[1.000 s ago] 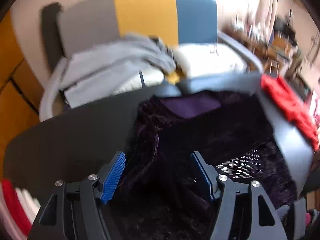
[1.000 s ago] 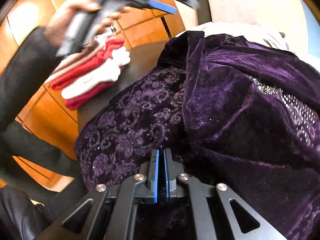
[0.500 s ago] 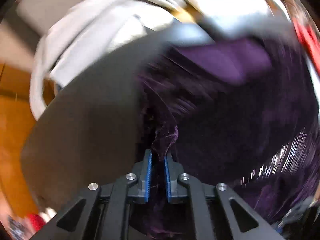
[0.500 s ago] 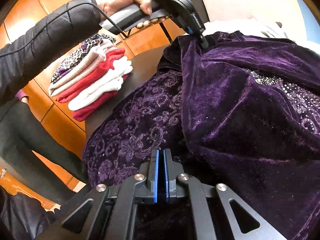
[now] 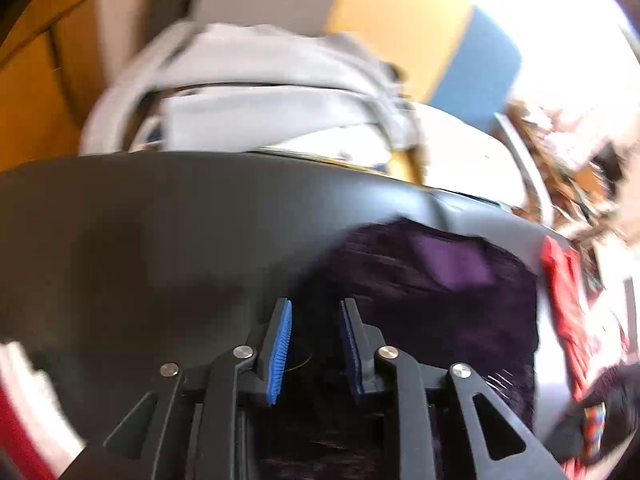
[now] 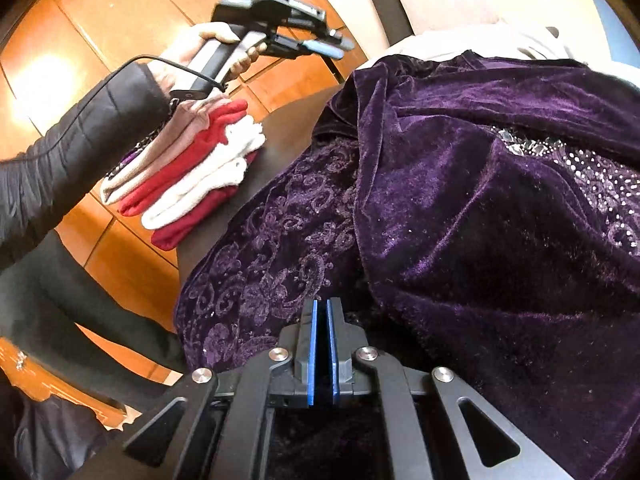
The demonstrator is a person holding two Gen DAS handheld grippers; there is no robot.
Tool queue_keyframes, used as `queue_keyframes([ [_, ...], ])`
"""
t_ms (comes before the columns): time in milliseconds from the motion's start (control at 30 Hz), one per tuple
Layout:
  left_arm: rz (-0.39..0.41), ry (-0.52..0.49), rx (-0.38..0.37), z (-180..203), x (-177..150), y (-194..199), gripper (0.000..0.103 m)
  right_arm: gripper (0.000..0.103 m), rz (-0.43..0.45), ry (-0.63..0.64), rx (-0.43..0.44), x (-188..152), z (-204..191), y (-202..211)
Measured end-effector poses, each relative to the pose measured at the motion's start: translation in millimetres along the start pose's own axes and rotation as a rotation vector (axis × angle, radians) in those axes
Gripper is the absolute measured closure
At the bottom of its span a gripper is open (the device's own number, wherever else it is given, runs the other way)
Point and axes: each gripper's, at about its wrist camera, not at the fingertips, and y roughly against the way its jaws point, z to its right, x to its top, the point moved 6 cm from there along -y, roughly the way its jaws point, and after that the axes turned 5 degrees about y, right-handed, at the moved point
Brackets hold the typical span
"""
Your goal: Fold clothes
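A dark purple velvet garment (image 6: 472, 208) with beaded trim lies spread on the black table (image 5: 160, 240). It also shows in the left wrist view (image 5: 440, 300), to the right of the fingers. My left gripper (image 5: 315, 308) is partly open and empty, raised above the table's left part. In the right wrist view it (image 6: 324, 46) is held in the air left of the garment. My right gripper (image 6: 320, 308) is shut at the garment's near edge, low on the cloth; whether cloth is pinched between the pads is hidden.
A stack of folded red, white and beige clothes (image 6: 192, 172) sits at the table's left end. A grey garment (image 5: 256, 92) lies on a chair behind the table. A red cloth (image 5: 568, 304) lies at the right edge. Wooden floor surrounds the table.
My left gripper closed on the garment's far corner half a second ago, then let it go, opened partly and lifted away to the left. The right gripper stayed shut in place.
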Motion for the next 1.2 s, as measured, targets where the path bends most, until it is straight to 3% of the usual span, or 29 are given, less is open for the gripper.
queue_keyframes([
  [67,-0.044,-0.059,-0.039,29.3,0.2,-5.5,0.07,0.096,0.0,0.0,0.003,-0.3,0.0,0.0],
  [167,-0.151,-0.137,0.095,46.3,-4.0,-32.6,0.067,0.096,0.001,-0.016,0.02,-0.1,1.9,0.2],
  [267,-0.253,-0.107,0.154,41.5,-11.3,-54.6,0.064,0.096,0.003,-0.024,0.03,-0.1,2.5,0.1],
  [367,-0.298,-0.124,0.247,36.1,-13.7,-69.8,0.064,0.096,0.006,-0.031,0.04,-0.2,3.4,0.8],
  [500,-0.372,-0.195,0.338,35.7,-28.9,-86.0,0.063,0.088,0.009,-0.028,0.066,0.0,1.9,1.5],
  [567,-0.374,-0.185,0.319,33.5,-30.0,-83.4,0.074,0.085,0.01,-0.023,0.076,0.2,0.5,1.7],
  [633,-0.336,-0.141,0.287,26.8,-26.0,-73.1,0.092,0.084,0.009,-0.017,0.079,0.3,-1.1,2.0],
  [667,-0.313,-0.113,0.275,20.9,-23.4,-66.2,0.093,0.081,0.009,-0.014,0.081,0.3,-2.0,2.1],
  [733,-0.254,-0.039,0.242,6.1,-17.3,-48.7,0.095,0.069,0.008,-0.002,0.111,0.8,-7.0,2.4],
  [800,-0.179,0.054,0.2,-12.3,-9.7,-26.6,0.095,0.036,0.005,0.036,0.158,0.6,-17.8,3.0],
  [867,-0.102,0.139,0.169,-31.6,-4.0,-4.2,0.095,0.019,-0.008,0.097,0.179,-1.8,-31.7,2.0],
  [933,-0.031,0.208,0.143,-46.6,-1.1,14.8,0.095,0.013,-0.038,0.143,0.142,-4.7,-41.3,-2.1],
  [967,-0.003,0.236,0.113,-51.3,-2.1,23.5,0.095,0.013,-0.052,0.143,0.124,-4.4,-43.0,-3.1],
  [1033,0.031,0.298,0.041,-58.6,-4.0,33.8,0.084,0.023,-0.069,0.142,0.076,-0.9,-44.1,0.6],
  [1100,0.053,0.321,-0.01,-58.2,-11.2,43.1,0.084,0.07,-0.072,0.14,0.017,5.3,-43.2,10.1],
  [1200,0.065,0.261,-0.074,-44.3,-36.9,47.5,0.082,0.07,0.047,0.155,-0.108,19.1,-35.1,62.2],
])
